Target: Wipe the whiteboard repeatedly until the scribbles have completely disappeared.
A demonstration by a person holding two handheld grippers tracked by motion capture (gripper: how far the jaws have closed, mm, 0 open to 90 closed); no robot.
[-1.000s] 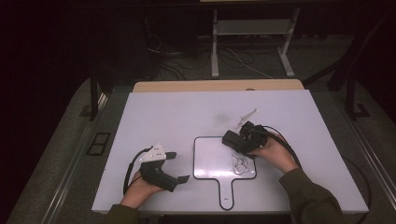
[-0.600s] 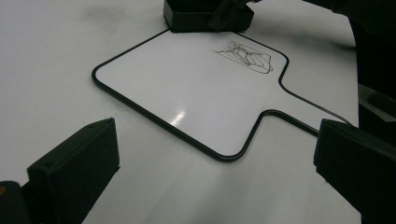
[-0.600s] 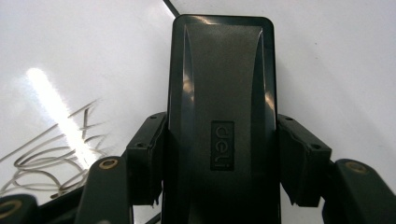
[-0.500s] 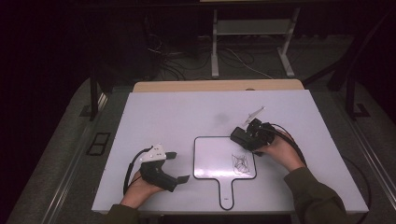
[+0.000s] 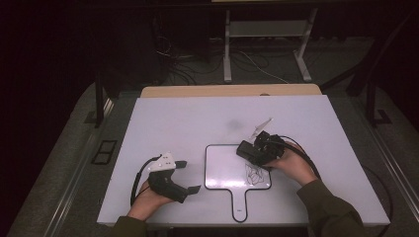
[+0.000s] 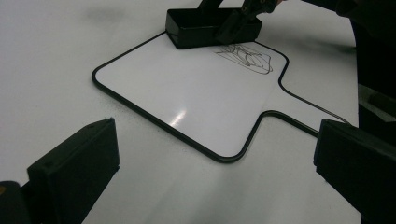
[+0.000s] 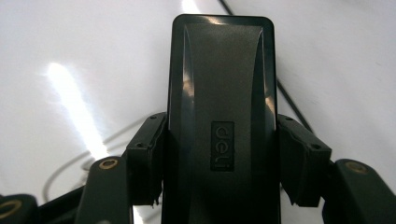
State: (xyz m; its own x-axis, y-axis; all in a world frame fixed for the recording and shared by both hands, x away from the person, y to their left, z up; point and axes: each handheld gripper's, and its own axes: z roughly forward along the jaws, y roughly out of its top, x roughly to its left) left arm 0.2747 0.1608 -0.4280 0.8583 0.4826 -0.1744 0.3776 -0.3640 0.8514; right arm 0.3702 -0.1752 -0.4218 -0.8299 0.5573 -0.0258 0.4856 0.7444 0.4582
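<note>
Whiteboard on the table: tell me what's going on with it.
A person is wiping a small whiteboard with a black eraser. The right gripper is clamped on the eraser, which sits at the board's far right edge, next to a scribble not yet wiped away. The left gripper rests open on the table, apart from the board.

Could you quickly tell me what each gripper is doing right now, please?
Left gripper: open, holding nothing, resting on the table beside the whiteboard.
Right gripper: closed on the black eraser, over the whiteboard near the scribble.

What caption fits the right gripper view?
Claw clamps a black eraser over the whiteboard.
</note>
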